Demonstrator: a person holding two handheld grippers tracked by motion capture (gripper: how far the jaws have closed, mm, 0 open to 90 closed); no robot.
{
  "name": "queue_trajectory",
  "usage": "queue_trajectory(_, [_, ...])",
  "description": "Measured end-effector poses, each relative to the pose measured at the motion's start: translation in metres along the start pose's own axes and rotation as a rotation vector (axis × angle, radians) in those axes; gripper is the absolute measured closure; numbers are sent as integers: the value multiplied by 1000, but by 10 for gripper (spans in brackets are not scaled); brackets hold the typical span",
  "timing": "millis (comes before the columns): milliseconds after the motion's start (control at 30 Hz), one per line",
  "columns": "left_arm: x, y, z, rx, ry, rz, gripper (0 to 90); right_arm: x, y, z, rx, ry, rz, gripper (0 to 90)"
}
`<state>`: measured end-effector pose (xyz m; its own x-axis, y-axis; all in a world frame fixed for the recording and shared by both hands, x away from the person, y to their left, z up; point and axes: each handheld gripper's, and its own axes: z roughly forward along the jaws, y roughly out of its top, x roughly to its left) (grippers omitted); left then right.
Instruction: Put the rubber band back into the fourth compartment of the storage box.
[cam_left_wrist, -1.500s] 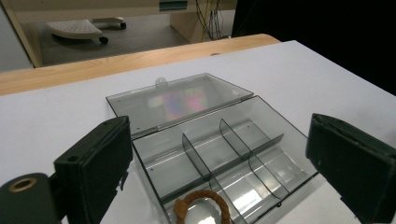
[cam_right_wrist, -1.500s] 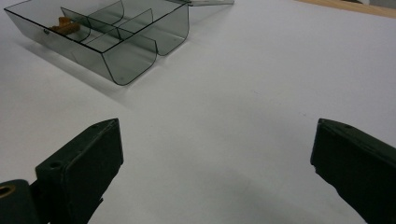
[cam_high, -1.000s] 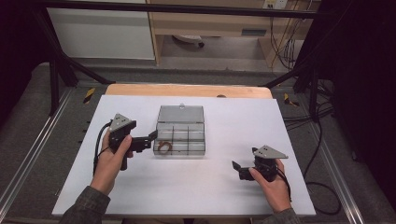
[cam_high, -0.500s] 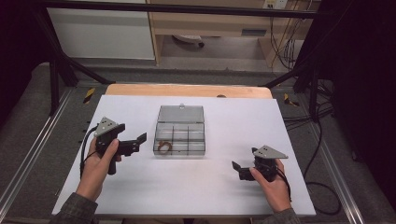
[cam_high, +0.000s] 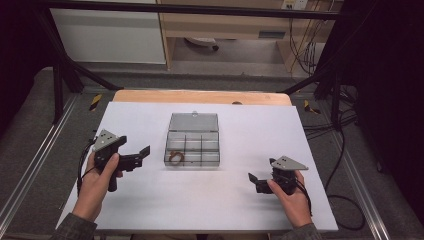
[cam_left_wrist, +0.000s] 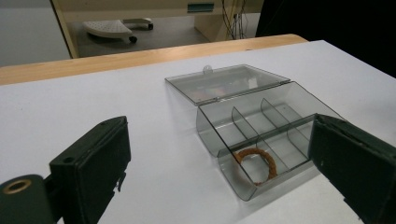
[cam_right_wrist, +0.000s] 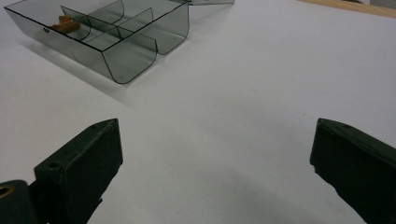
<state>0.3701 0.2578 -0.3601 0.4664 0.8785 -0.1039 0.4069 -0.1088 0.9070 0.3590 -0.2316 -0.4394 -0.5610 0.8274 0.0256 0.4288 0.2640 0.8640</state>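
A clear grey compartment box (cam_high: 192, 145) stands mid-table with its lid folded flat behind it. A brown ring (cam_high: 175, 158) lies in its front-left compartment. My left gripper (cam_high: 141, 156) hovers a short way left of the box, open, jaws empty. In the left gripper view the box (cam_left_wrist: 261, 126) and the brown ring (cam_left_wrist: 254, 163) lie ahead between the wide jaws of my left gripper (cam_left_wrist: 219, 172). My right gripper (cam_high: 261, 170) rests at the front right, open and empty. In the right gripper view the box (cam_right_wrist: 107, 32) sits far off at the upper left, beyond my right gripper (cam_right_wrist: 215, 172).
The white table top (cam_high: 250, 130) has a wooden strip (cam_high: 200, 96) along its far edge. Metal rails (cam_high: 30, 170) run down both sides, and cables (cam_high: 345, 150) hang at the right. The other compartments of the box look empty.
My left gripper has drawn back to the left, away from the box's front-left corner. The right gripper has stayed where it was.
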Motion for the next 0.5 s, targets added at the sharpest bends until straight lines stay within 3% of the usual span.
queue_trajectory(500, [9,-20,-14,-22,10,-23,57,0,0,0,2,-3,4,25])
